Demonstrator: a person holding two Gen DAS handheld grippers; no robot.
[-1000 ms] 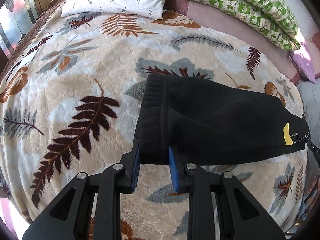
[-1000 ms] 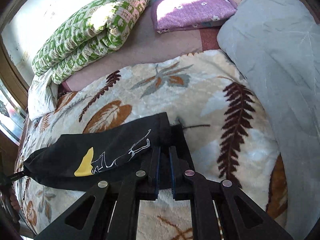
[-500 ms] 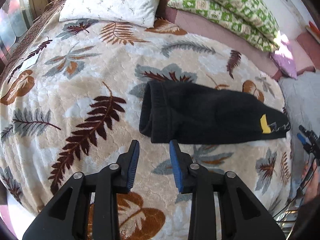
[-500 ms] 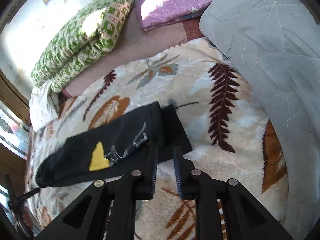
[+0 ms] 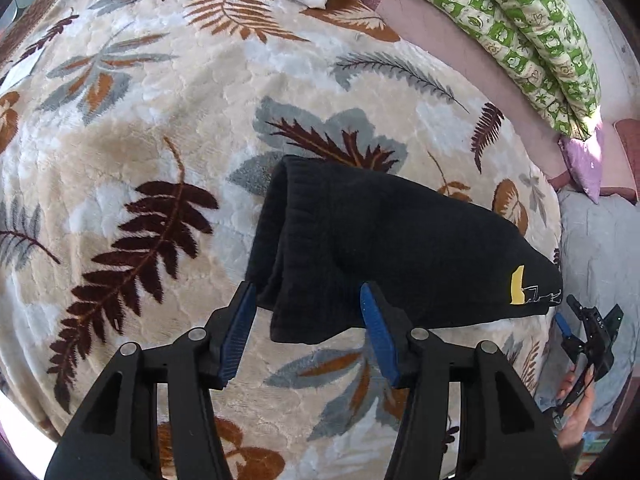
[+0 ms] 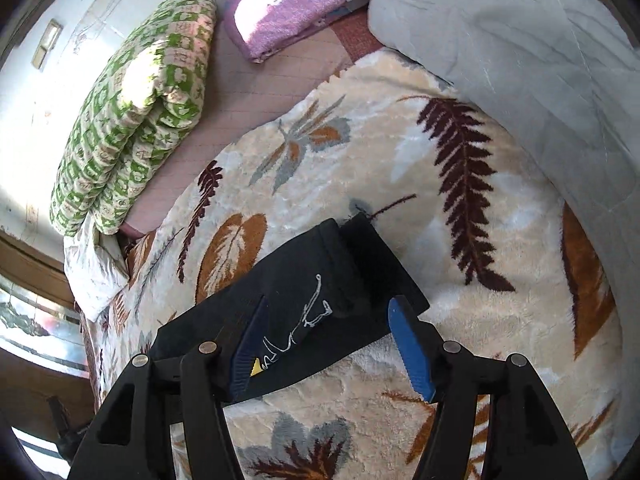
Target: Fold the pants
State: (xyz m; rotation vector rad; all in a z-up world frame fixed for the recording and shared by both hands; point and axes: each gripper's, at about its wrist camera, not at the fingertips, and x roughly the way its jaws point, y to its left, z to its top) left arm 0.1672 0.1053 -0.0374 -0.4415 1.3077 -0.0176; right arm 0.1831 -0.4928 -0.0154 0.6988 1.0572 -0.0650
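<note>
Both claws, left (image 5: pixel 306 322) and right (image 6: pixel 326 344), have reopened wider and come back over the pants (image 5: pixel 384 248), jaws apart; another fold looks likely.

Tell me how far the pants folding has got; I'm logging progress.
Done: the black pants lie folded into a long strip on the leaf blanket. In hand: nothing; left gripper and right gripper are open at either end. Left: probably one more fold.

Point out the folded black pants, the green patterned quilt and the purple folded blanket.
folded black pants (image 5: pixel 400 248), left wrist view, middle of the top layer
green patterned quilt (image 6: pixel 136 120), right wrist view, upper fold
purple folded blanket (image 6: pixel 296 4), right wrist view, sunlit top
</note>
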